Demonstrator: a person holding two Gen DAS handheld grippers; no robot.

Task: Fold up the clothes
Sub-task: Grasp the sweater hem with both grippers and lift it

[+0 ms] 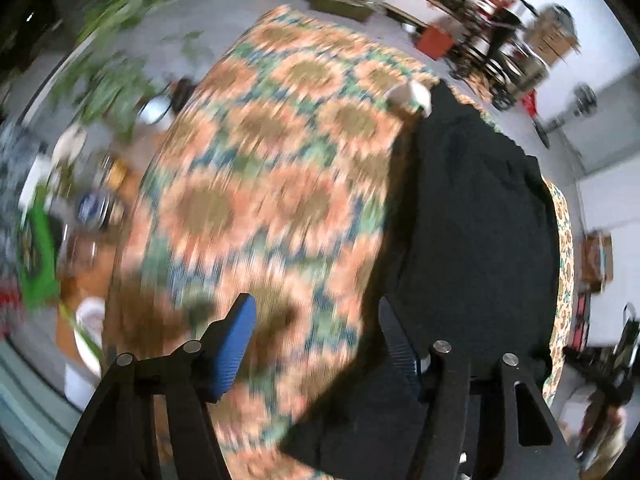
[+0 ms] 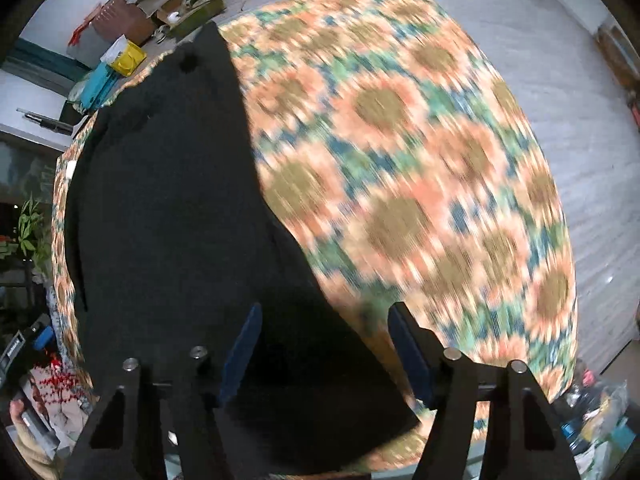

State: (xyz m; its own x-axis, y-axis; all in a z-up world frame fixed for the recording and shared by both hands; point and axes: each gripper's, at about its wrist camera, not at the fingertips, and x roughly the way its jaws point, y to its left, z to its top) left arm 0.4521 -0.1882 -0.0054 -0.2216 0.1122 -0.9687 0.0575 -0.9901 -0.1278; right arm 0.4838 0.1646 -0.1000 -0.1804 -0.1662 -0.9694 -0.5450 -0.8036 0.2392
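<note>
A black garment lies spread flat on a table covered by a sunflower-patterned cloth. In the left wrist view it fills the right side, and my left gripper hangs open above its left edge, with nothing between the blue pads. In the right wrist view the same black garment fills the left side. My right gripper is open above the garment's near right corner, empty. Both views are blurred by motion.
A small white object sits on the cloth at the garment's far corner. Around the table stand green plants, boxes and bags, an orange box and clutter on the grey floor.
</note>
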